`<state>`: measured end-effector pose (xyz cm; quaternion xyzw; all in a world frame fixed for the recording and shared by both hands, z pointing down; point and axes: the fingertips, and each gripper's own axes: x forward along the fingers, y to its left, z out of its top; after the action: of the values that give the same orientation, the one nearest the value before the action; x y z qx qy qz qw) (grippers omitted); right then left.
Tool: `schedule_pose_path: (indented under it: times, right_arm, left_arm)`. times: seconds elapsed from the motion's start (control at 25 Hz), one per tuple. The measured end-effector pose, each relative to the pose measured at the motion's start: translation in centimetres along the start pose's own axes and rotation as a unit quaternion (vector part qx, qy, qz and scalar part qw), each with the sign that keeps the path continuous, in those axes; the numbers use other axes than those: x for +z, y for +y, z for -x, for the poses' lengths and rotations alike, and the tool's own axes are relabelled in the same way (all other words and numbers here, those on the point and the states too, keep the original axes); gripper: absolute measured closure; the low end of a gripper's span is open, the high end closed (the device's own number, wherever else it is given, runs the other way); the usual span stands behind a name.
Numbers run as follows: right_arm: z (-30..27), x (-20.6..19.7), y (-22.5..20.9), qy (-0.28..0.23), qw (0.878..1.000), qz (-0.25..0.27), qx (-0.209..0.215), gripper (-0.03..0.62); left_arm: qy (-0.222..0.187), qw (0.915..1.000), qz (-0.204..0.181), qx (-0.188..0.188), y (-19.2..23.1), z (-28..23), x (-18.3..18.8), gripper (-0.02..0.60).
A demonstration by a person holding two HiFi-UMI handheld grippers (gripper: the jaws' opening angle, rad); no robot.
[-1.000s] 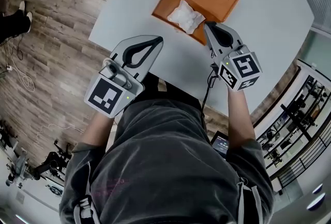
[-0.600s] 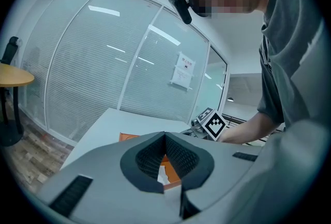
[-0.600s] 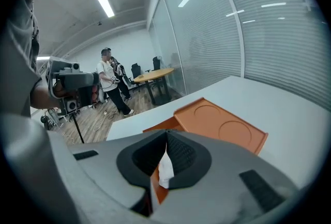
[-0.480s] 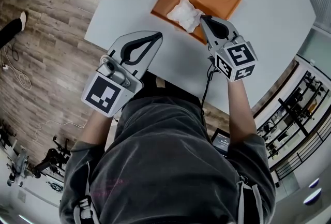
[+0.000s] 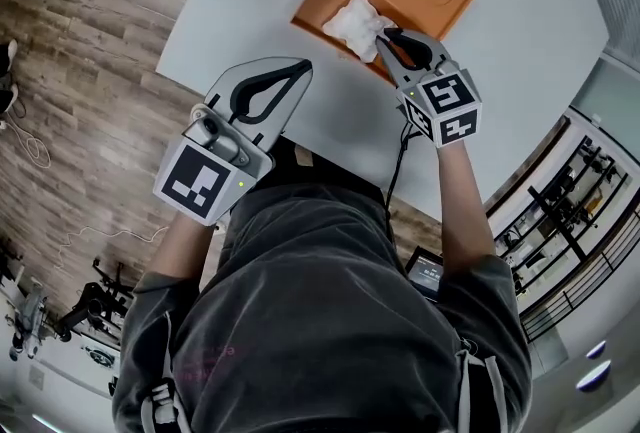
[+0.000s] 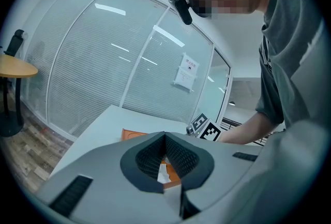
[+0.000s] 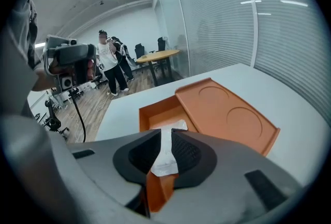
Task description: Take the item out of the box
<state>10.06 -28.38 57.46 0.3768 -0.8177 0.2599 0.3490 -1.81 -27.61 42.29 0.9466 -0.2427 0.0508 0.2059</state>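
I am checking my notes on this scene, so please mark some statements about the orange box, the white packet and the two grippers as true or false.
1. The orange plastic box stands open on the white table. True.
2. The white crumpled plastic packet lies beside the box. False: it lies inside it.
3. The left gripper holds the packet. False: its jaws are together, empty.
4. The right gripper is at the box. True; its jaws have just been opening, the packet between them.
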Motion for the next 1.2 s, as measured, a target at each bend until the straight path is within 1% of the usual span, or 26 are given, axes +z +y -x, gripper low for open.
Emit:
schedule_pose_path:
  times: [0.04,0.08,0.2,0.24,0.28,0.36,0.4,0.48,0.56,0.76,0.84,1.04,1.08,1.2]
  right_arm:
    - [-0.3,-0.2,-0.1,0.009,1.000,0.009,-0.001,0.526]
    - [-0.6,-0.5,-0.1,0.019,1.000,0.019,-0.003,0.503]
    - [-1.6,-1.3,-0.2,0.047,0.998,0.049,-0.006,0.500]
    - [-1.9,-1.6,-0.1,0.057,0.997,0.056,-0.005,0.474]
    - [-2.2,-1.9,0.0,0.066,0.996,0.061,-0.004,0.467]
    - [-2.7,-2.4,-0.1,0.083,0.994,0.068,-0.002,0.465]
    - [-2.9,-2.7,-0.2,0.091,0.993,0.071,-0.002,0.442]
    - [-3.2,-3.2,-0.3,0.107,0.991,0.078,-0.002,0.439]
    - [-3.6,-3.9,-0.3,0.125,0.989,0.085,-0.001,0.416]
    - [-4.8,-4.7,-0.5,0.156,0.982,0.105,-0.007,0.416]
    - [-5.1,-5.1,-0.6,0.170,0.979,0.113,-0.010,0.382]
    - [-5.7,-6.2,-0.5,0.201,0.970,0.139,-0.017,0.382]
    - [-5.8,-6.4,-0.5,0.207,0.968,0.144,-0.019,0.359]
    - [-6.1,-6.8,-0.6,0.219,0.964,0.150,-0.021,0.356]
  left_arm:
    - [0.000,1.0000,0.001,0.000,0.1,0.0,-0.1,0.571]
    - [0.000,1.0000,0.002,0.000,0.1,0.1,-0.3,0.569]
    - [0.000,1.0000,0.008,0.002,0.4,0.4,-0.9,0.571]
    - [0.000,0.9999,0.010,0.003,0.5,0.6,-1.0,0.569]
    - [-0.001,0.9999,0.012,0.004,0.6,0.7,-1.1,0.569]
    - [-0.002,0.9999,0.015,0.005,0.6,0.7,-1.3,0.569]
    - [-0.002,0.9998,0.017,0.006,0.6,0.7,-1.4,0.571]
    - [-0.001,0.9998,0.021,0.006,0.5,0.7,-1.6,0.571]
    - [0.000,0.9997,0.024,0.006,0.5,0.8,-1.9,0.569]
    - [0.003,0.9995,0.031,0.005,0.8,1.2,-2.5,0.571]
    - [0.004,0.9994,0.033,0.005,0.9,1.3,-2.7,0.571]
    - [0.006,0.9992,0.038,0.008,1.2,1.6,-3.2,0.571]
    - [0.006,0.9992,0.039,0.009,1.3,1.6,-3.2,0.571]
    - [0.005,0.9990,0.042,0.011,1.7,1.7,-3.3,0.571]
